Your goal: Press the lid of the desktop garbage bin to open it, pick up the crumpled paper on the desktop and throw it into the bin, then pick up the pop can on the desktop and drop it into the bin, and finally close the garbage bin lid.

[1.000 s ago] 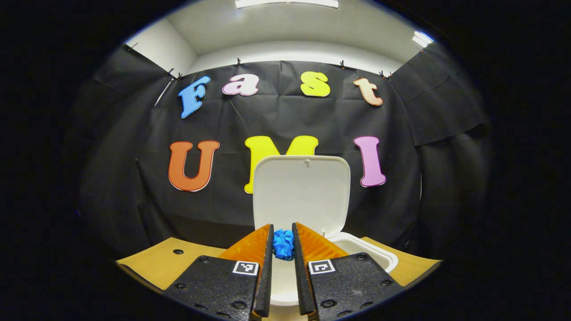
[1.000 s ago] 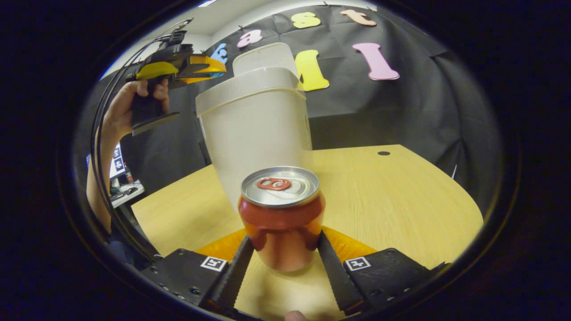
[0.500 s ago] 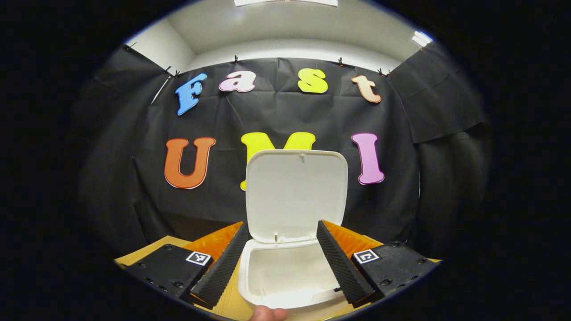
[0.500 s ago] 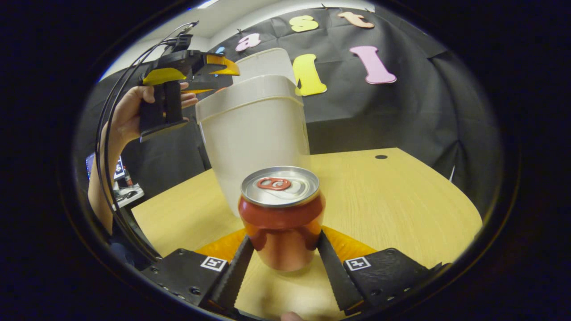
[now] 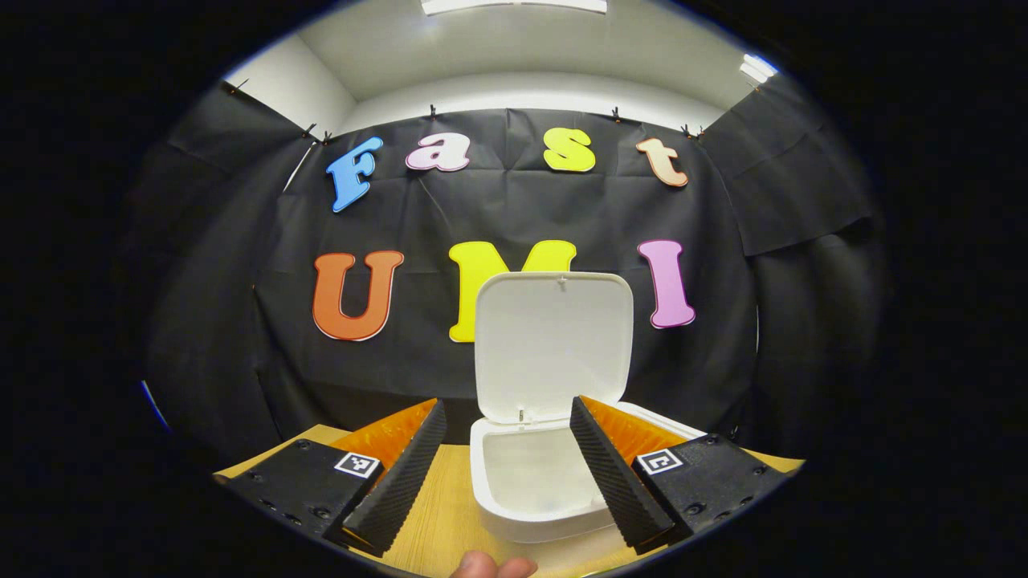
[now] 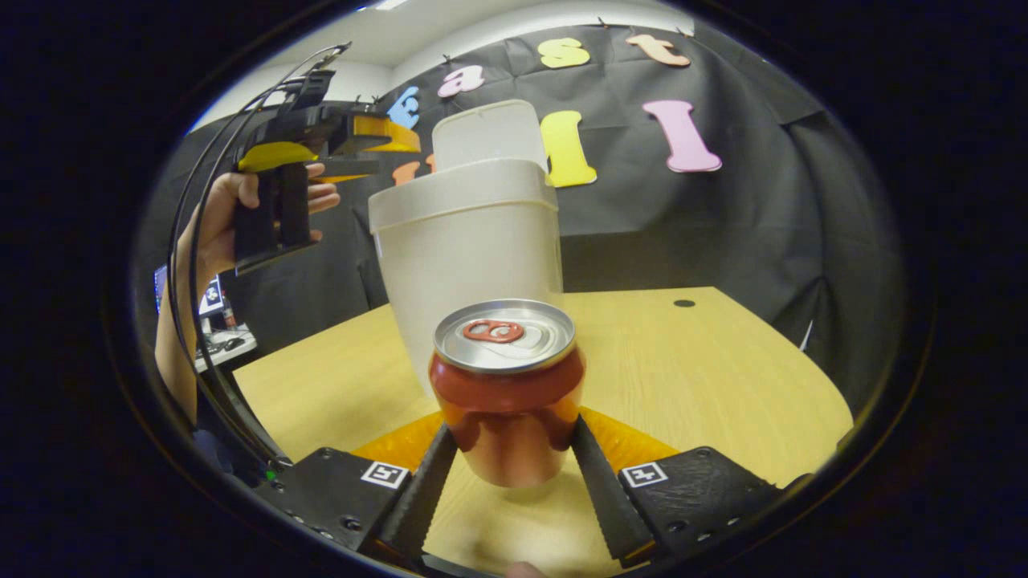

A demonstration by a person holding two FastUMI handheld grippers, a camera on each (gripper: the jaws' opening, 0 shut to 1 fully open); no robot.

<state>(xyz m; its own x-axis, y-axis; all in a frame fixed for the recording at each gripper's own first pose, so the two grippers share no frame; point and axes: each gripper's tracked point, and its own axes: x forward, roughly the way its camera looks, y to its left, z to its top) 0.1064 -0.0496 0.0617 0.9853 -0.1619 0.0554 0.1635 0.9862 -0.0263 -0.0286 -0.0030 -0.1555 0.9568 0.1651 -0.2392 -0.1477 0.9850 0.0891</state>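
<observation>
The white bin (image 5: 530,482) stands on the table with its lid (image 5: 554,345) swung upright. My left gripper (image 5: 506,474) hovers open in front of the bin's mouth, a little above it, with nothing between its fingers. The bin's bottom is hidden from here. In the right gripper view a red pop can (image 6: 507,393) stands upright with my right gripper (image 6: 507,474) shut on its lower sides. Whether the can touches the table I cannot tell. Behind it rises the bin (image 6: 474,249) with its raised lid (image 6: 490,132); a hand holds the left gripper (image 6: 393,156) up left of the rim.
The light wooden table (image 6: 707,369) has a small dark hole (image 6: 684,303) at the back right. A bare arm (image 6: 173,353) comes up along the table's left edge. A fingertip (image 5: 490,566) shows at the bottom of the left gripper view.
The left gripper opened and let go of the blue crumpled paper over the bin, then drew back a little. The right gripper, still shut on the can, has risen slightly.
</observation>
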